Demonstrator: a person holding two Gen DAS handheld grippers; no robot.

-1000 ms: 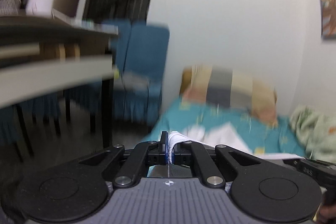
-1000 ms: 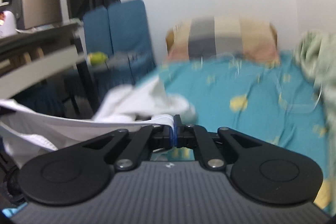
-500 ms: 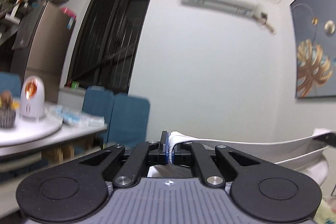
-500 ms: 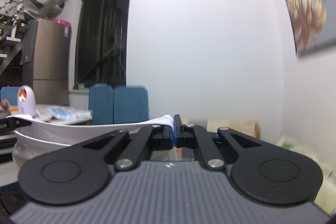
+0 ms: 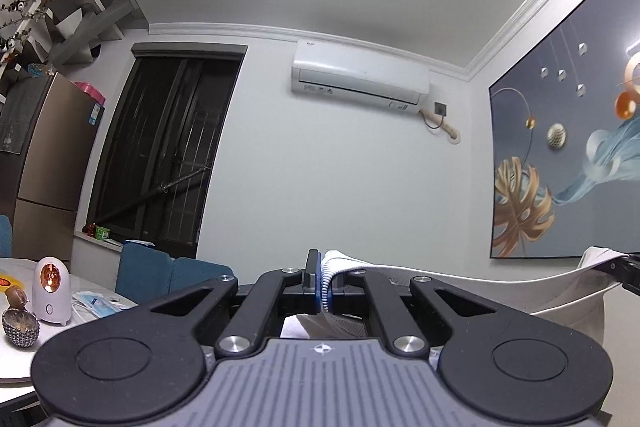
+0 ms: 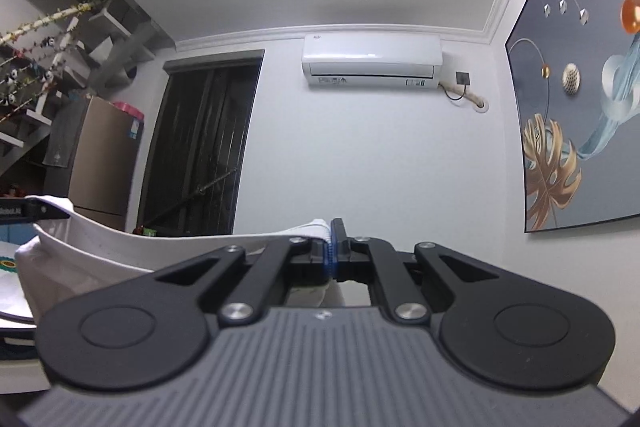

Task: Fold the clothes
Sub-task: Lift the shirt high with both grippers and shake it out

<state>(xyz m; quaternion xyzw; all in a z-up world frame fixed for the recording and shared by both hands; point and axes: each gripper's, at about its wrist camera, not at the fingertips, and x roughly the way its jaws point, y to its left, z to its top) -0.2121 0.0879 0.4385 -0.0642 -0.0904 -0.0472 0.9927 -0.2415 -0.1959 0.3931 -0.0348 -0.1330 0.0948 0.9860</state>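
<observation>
- White garment [image 5: 460, 277] is hanging in the air between the two grippers, well above the round table [image 5: 16, 375]; its top edge is sagging in a shallow curve from one clamp to the other, with the rest dropping below the cameras' sight.
- Left gripper [image 5: 323, 279] is clenching a ribbed hem corner of the cloth between its blue pads, the fabric trailing off to the right toward the other tool.
- Right gripper [image 6: 332, 251] is likewise pinching an edge of the garment [image 6: 132, 251], the cloth running away to its left, where the tip of the other tool is showing.
- Slipping looks like the main risk: each clamp is biting only a thin strip at the very edge, so a sharp shake or pull apart could tug a corner free and drop the cloth in a heap.
- Uneven hands are another risk: if one is sitting lower, the garment would be hanging skewed and the fold would come out crooked.
- Small items on the table, such as the little white lamp [image 5: 51, 291], could be getting swept by the hanging fabric if it is swinging that way.
</observation>
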